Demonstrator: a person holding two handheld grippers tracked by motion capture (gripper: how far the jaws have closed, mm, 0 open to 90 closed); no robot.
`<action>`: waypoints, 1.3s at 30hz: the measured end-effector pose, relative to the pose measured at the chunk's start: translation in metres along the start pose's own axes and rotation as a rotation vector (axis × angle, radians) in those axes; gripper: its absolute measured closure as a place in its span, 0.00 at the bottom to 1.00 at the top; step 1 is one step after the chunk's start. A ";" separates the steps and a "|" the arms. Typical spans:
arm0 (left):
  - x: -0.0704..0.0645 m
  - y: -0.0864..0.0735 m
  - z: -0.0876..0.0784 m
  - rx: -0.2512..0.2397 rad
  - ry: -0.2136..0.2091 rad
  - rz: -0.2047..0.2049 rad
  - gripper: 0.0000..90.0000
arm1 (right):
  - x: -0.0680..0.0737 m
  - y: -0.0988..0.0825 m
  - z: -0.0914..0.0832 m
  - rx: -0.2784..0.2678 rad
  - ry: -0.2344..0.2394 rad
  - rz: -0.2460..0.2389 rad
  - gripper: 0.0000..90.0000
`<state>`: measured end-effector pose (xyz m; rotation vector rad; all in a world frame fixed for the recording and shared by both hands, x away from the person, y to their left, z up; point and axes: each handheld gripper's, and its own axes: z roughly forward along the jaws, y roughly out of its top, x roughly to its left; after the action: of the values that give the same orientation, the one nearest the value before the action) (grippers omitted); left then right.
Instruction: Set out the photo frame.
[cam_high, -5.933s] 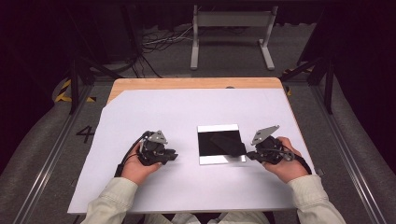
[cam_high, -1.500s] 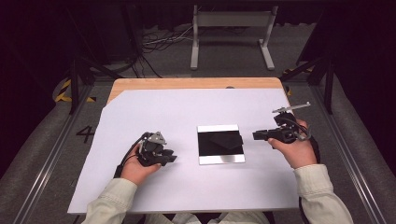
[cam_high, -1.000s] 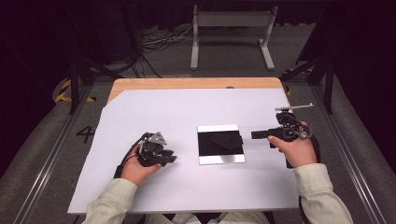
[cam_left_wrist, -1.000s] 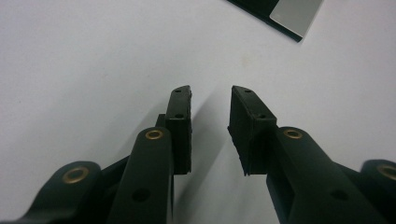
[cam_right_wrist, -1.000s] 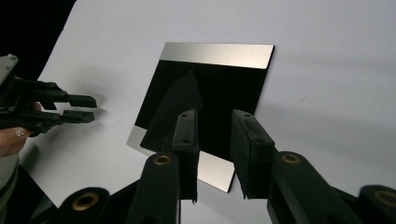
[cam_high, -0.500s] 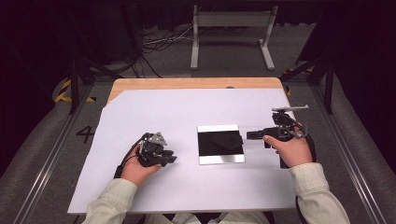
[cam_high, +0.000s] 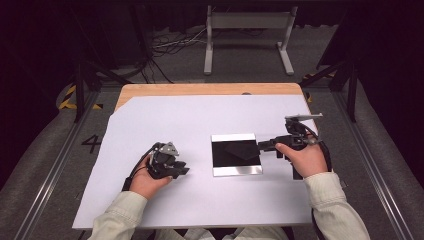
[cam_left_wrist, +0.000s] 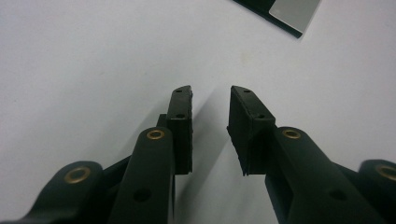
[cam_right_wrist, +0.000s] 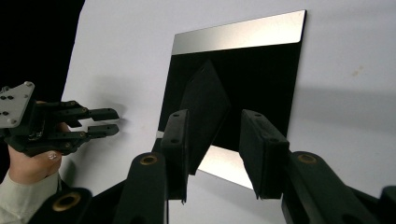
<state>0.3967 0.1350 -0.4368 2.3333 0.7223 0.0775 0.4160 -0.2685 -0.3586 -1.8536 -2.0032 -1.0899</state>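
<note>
Subject item: a flat square plate (cam_high: 236, 154) with a glossy black face and a bright silvery band along two opposite edges, lying on the white tabletop (cam_high: 165, 115) near the middle, slightly toward the person's right. On its black face sits a dark, matte, kite-shaped piece (cam_right_wrist: 204, 109) with a visible crease; in the right gripper view one of its corners appears lifted off the plate, though the dark-on-dark contrast leaves the exact contact uncertain.

Right gripper (cam_high: 262, 145): held level at the plate's right edge, jaws pointing across the plate. The jaws have just been opening. In the right gripper view they stand apart (cam_right_wrist: 214, 140) with a clear gap, the near corner of the dark piece lying in line with that gap; the pads are not seen pressing on it, so nothing is gripped.

Left gripper (cam_high: 181, 170): rests with the hand on the tabletop, well to the left of the plate. Its own view shows the jaws parted (cam_left_wrist: 211, 100), bare white surface between them, holding nothing and touching no item.

View differences: the high view gives the overall layout, both sleeves, and the wooden strip (cam_high: 210, 89) behind the white sheet. The right gripper view reveals the piece's fold and raised corner, plus the left gripper (cam_right_wrist: 109, 121) farther off. The left gripper view catches one corner of the plate (cam_left_wrist: 289, 11).
</note>
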 end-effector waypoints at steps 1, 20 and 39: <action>0.000 0.000 0.000 0.000 0.001 0.000 0.79 | 0.000 0.000 0.001 0.000 -0.001 -0.003 0.70; 0.001 -0.001 0.001 0.000 -0.001 -0.008 0.79 | 0.003 0.002 0.022 0.009 -0.025 0.064 0.67; 0.000 -0.001 0.002 0.006 0.000 -0.005 0.79 | 0.004 0.006 0.042 0.067 -0.017 0.090 0.64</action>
<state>0.3969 0.1348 -0.4390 2.3374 0.7295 0.0733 0.4347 -0.2387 -0.3836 -1.9041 -1.9206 -0.9741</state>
